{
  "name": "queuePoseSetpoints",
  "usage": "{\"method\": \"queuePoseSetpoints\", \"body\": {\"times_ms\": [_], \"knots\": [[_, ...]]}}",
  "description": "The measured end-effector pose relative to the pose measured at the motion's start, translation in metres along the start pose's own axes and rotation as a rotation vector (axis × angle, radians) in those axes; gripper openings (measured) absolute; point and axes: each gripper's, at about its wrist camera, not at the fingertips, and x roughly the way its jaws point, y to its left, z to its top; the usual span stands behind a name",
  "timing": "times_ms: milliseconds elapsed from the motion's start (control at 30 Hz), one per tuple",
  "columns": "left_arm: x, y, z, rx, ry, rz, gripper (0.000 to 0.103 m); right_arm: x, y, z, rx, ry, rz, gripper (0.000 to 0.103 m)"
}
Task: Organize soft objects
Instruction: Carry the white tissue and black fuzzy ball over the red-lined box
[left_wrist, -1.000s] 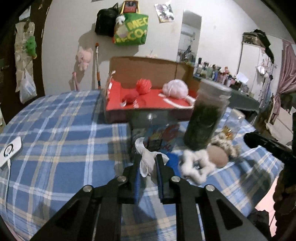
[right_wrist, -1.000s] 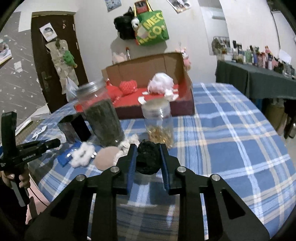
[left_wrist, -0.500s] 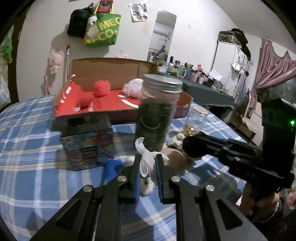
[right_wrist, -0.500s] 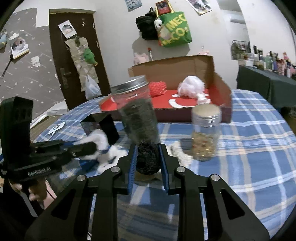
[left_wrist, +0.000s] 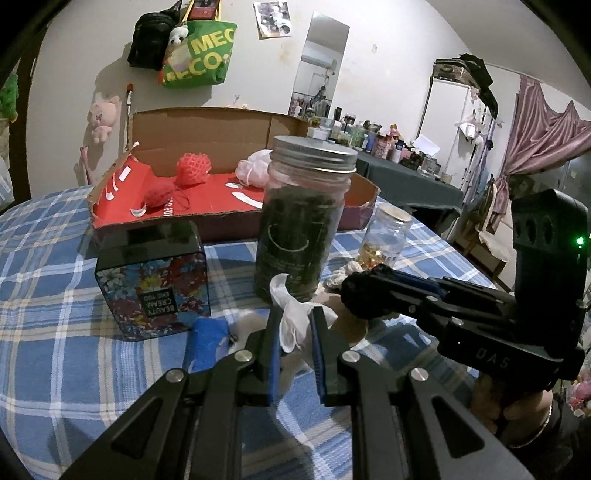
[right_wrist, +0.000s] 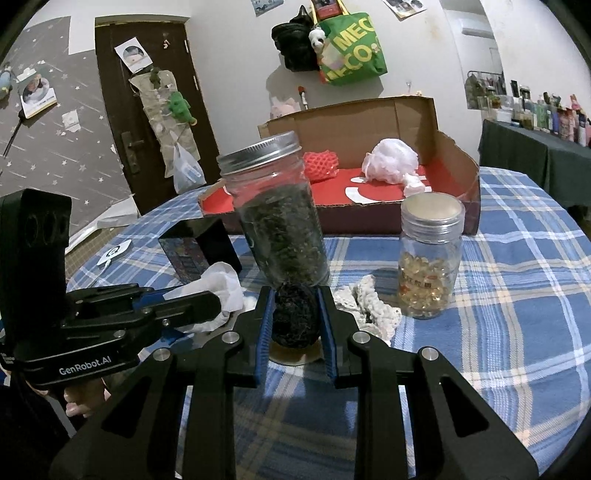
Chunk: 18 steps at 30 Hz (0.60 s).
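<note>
My left gripper (left_wrist: 295, 325) is shut on a crumpled white cloth (left_wrist: 291, 314), held above the plaid table; it also shows in the right wrist view (right_wrist: 218, 291). My right gripper (right_wrist: 295, 314) is shut on a black fuzzy ball (right_wrist: 294, 317), seen in the left wrist view (left_wrist: 360, 295) just right of the cloth. The open cardboard box (left_wrist: 229, 210) with a red lining holds red mesh balls (left_wrist: 194, 168) and a pink puff (right_wrist: 391, 160). A white crochet piece (right_wrist: 373, 302), a tan round pad (right_wrist: 293, 356) and a blue cloth (left_wrist: 207, 339) lie on the table.
A tall jar of dark leaves (left_wrist: 303, 221) stands right ahead of both grippers. A small jar of golden capsules (right_wrist: 430, 258) stands to its right, a floral black box (left_wrist: 151, 280) to its left. The table edge is near on the right in the left wrist view.
Both grippers have swung toward each other and in front of the tall jar, each still holding its object. The right gripper now sits over the tan pad.
</note>
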Motion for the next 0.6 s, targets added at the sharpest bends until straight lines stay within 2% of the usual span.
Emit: {"method": "queuePoseSetpoints", "body": {"times_ms": [300,600], "knots": [[-0.005,0.008,-0.003,-0.018,-0.006,0.015,0.016,-0.004,-0.003,0.001,0.010,-0.004,-0.011,0.023],[-0.031,0.028,-0.005,-0.025,-0.017,0.089,0.016,-0.023,-0.021,0.004,0.056,-0.013,-0.026,0.023]]}}
